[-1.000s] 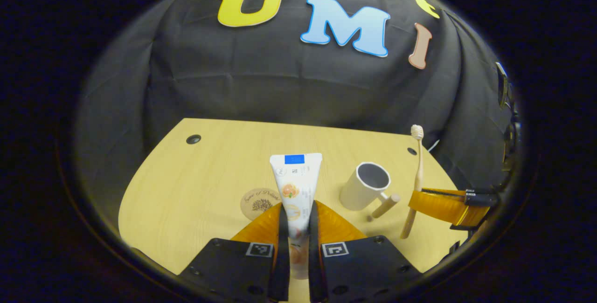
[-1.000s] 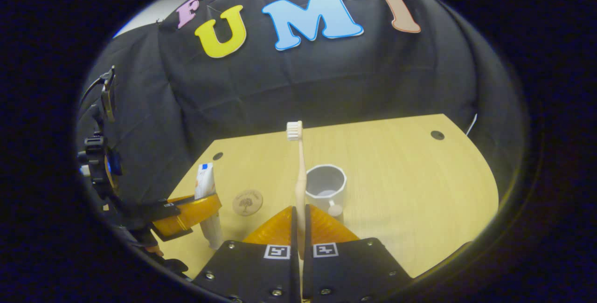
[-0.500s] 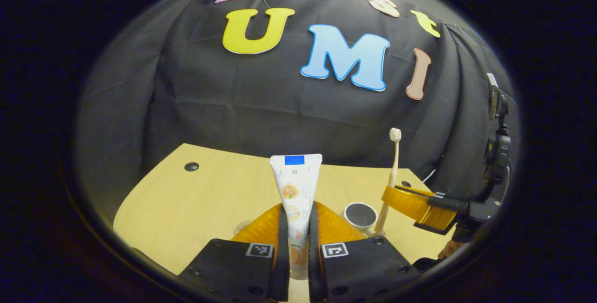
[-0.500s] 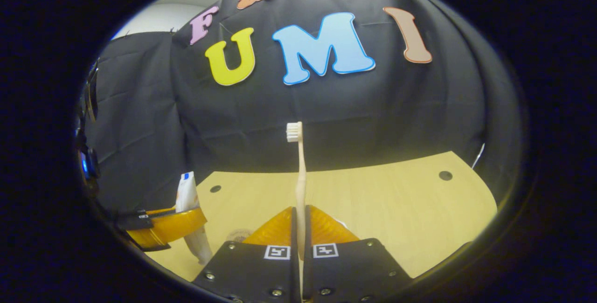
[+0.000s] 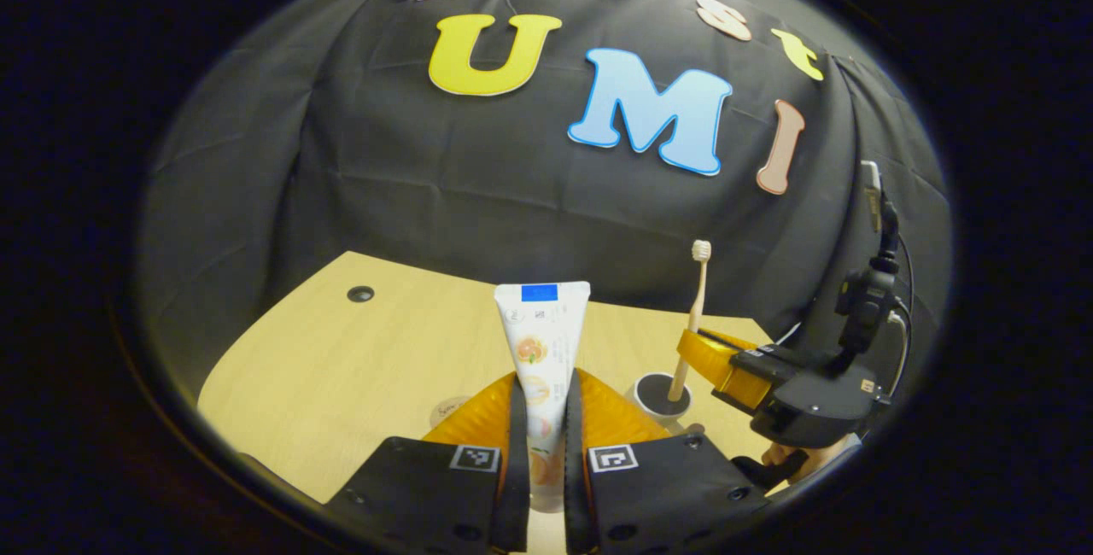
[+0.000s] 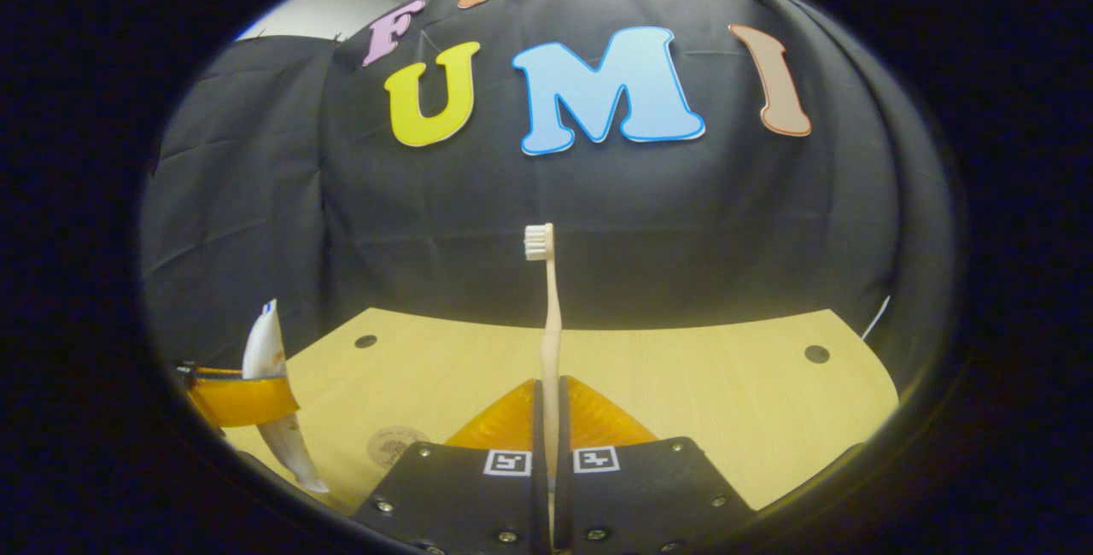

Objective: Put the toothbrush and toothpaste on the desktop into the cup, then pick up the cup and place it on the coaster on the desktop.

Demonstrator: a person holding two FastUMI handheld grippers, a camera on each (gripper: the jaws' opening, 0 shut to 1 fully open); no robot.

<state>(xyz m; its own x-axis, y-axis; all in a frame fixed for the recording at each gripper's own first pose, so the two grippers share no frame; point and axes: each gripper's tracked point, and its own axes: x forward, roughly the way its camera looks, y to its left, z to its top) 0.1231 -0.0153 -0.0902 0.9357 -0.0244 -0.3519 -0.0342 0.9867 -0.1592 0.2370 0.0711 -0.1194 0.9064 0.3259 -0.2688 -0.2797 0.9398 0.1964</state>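
My left gripper (image 5: 545,418) is shut on a white toothpaste tube (image 5: 540,341) that stands upright between its fingers. In the left gripper view the white cup (image 5: 659,394) stands on the wooden desktop (image 5: 359,359) to the right, and the toothbrush (image 5: 693,307) hangs upright with its lower end inside the cup's mouth, held by the right gripper (image 5: 713,354). In the right gripper view my right gripper (image 6: 551,418) is shut on the pale toothbrush (image 6: 549,316), bristles up. The round coaster (image 6: 391,444) lies on the desktop to the left, near the left gripper (image 6: 239,397) and the tube (image 6: 271,384).
Two dark round holes (image 6: 815,353) (image 6: 365,341) sit in the desktop near its far edge. Part of a hand (image 5: 803,452) shows under the right gripper in the left gripper view. The coaster (image 5: 448,407) peeks out beside my left fingers.
Both grippers rose and tilted up. The right gripper carried the toothbrush left over the cup, and its lower end now dips into the cup. The cup dropped out of the right gripper view.
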